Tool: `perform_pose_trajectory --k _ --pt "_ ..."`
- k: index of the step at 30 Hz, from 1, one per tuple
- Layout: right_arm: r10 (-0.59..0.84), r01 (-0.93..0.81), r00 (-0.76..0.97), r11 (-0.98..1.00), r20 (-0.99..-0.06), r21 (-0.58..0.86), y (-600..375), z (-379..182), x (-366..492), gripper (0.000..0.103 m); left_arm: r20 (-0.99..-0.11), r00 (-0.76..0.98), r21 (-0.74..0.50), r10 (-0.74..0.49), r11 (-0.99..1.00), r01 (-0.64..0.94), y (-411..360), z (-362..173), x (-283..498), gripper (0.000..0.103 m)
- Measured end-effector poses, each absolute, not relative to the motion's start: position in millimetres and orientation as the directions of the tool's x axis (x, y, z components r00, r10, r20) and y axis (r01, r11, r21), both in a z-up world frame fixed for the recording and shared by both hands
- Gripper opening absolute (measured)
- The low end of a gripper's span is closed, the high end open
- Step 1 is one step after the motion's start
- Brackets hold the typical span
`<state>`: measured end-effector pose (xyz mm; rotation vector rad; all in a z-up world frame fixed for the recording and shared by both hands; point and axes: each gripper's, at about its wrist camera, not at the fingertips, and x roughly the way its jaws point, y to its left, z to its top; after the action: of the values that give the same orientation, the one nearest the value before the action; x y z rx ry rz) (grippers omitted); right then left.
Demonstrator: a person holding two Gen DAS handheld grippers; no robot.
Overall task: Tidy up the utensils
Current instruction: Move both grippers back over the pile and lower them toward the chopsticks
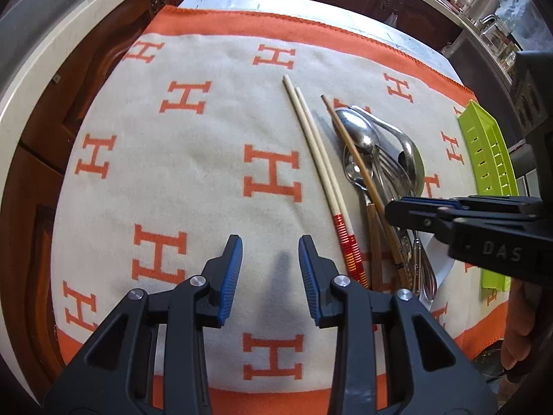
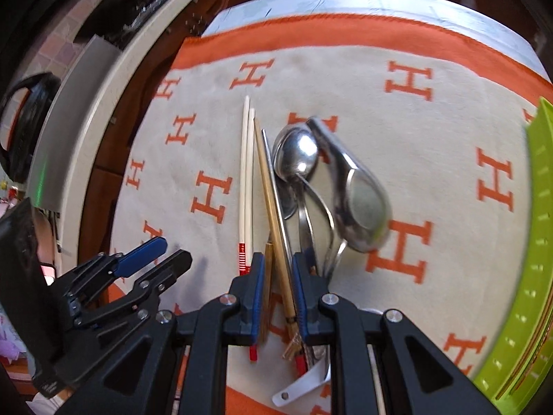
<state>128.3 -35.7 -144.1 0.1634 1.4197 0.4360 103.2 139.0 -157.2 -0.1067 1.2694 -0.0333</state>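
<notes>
A pair of pale chopsticks (image 1: 312,148) (image 2: 246,173) with red-striped ends lies on the cream and orange cloth (image 1: 193,173). Right of it is a pile: a brown chopstick (image 1: 356,159) (image 2: 268,186), steel spoons (image 1: 359,135) (image 2: 299,155), a fork and wood-handled pieces. My left gripper (image 1: 271,263) (image 2: 174,249) stands open over bare cloth left of the pale chopsticks, nothing between its fingers. My right gripper (image 2: 278,269) (image 1: 389,211) hangs over the handle end of the pile. Its jaws are a narrow gap apart, and the brown chopstick and a wooden handle show in that gap.
A lime-green slotted tray (image 1: 484,159) (image 2: 532,242) lies at the cloth's right edge. A white plastic piece (image 2: 300,385) sits by the pile's handles. Dark wooden cabinets and a pale counter edge (image 1: 41,79) run behind and to the left. A hand (image 1: 518,328) holds the right gripper.
</notes>
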Motion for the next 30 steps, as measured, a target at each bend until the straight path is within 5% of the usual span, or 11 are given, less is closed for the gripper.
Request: perform_pose_trajectory --k 30 --pt "0.356 -0.286 0.007 0.896 -0.934 0.34 -3.8 -172.6 117.5 0.01 -0.944 0.272 -0.206 -0.186 0.978 -0.045 150.5 -158.6 112.3 0.031"
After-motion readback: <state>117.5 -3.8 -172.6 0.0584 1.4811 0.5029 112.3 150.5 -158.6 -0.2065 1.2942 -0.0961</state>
